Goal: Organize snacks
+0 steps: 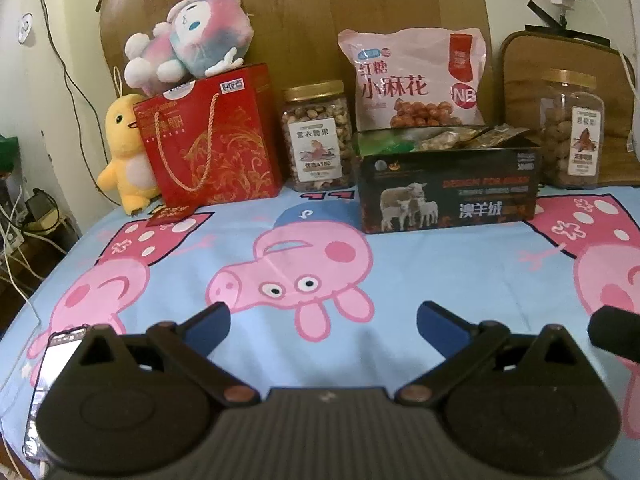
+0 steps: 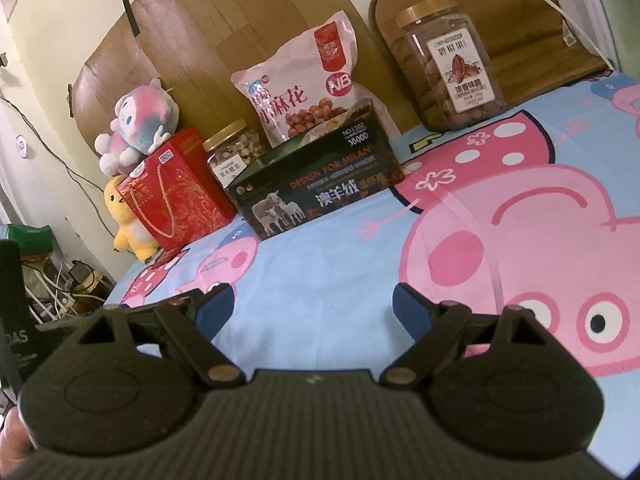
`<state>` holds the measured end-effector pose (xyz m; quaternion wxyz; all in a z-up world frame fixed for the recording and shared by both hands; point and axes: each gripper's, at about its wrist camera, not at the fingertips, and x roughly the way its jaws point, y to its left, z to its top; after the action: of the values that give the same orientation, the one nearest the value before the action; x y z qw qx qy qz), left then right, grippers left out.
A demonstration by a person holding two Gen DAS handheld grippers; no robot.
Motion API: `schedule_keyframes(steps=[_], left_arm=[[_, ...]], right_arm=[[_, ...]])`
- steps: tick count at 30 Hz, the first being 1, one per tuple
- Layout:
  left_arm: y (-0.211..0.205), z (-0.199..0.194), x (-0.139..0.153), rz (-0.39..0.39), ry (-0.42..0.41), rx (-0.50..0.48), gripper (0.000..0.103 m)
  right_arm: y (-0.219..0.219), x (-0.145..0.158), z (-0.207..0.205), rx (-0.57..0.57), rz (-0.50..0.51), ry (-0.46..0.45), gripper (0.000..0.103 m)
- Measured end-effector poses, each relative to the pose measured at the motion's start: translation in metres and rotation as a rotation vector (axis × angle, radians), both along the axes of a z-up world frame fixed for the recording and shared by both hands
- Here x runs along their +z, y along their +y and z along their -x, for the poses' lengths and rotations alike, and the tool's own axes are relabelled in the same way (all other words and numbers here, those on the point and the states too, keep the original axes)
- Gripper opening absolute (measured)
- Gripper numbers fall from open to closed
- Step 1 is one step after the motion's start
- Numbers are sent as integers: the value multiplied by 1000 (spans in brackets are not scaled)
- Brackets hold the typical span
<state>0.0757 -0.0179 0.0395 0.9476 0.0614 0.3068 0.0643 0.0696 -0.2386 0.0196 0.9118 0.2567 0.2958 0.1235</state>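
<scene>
Left hand-held gripper [image 1: 323,318]: jaws spread wide, nothing between them; hovers over the near part of the bed [image 1: 400,280], well short of the snacks.
Right hand-held gripper [image 2: 313,303]: jaws likewise wide and empty, over the near part of the sheet, angled toward the far left corner.
Phone [image 1: 44,380]: lies flat at the near left edge of the bed, beside the left gripper's body.
Progress (judgement): looks near the start or between items; neither gripper carries anything, and three snack containers stand outside the box.
Black box [image 1: 448,192]: open-topped, sheep printed on the front, set toward the far edge near the middle. Holds several small snack packets [image 1: 460,138]; count not readable.
Red gift bag [image 1: 212,148]: far left, upright, rope handle hanging down its front; contents hidden. A pink-and-blue plush [image 1: 188,46] sits on top; a yellow plush [image 1: 124,152] stands just left of it.
Nut jar, gold lid [image 1: 316,136]: between the bag and the box, closed, looks full.
Pink snack bag [image 1: 416,76]: directly behind the box, propped against the wooden headboard [image 1: 300,20], appears sealed.
Second jar, gold lid [image 2: 450,64]: far right, apart from the box, closed, full of brown nuts.
Left to do (judgement): the two jars and the pink bag may yet need gathering.
</scene>
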Motion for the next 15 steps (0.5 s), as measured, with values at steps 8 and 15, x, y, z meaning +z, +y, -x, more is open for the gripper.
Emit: schedule_keyframes(steps=[8, 15], left_arm=[[-7, -2, -5, -37, 9, -12, 103], [-7, -4, -8, -11, 46, -19, 103]], right_arm=[[-3, -3, -4, -4, -6, 10, 88], [-4, -4, -5, -7, -8, 11, 88]])
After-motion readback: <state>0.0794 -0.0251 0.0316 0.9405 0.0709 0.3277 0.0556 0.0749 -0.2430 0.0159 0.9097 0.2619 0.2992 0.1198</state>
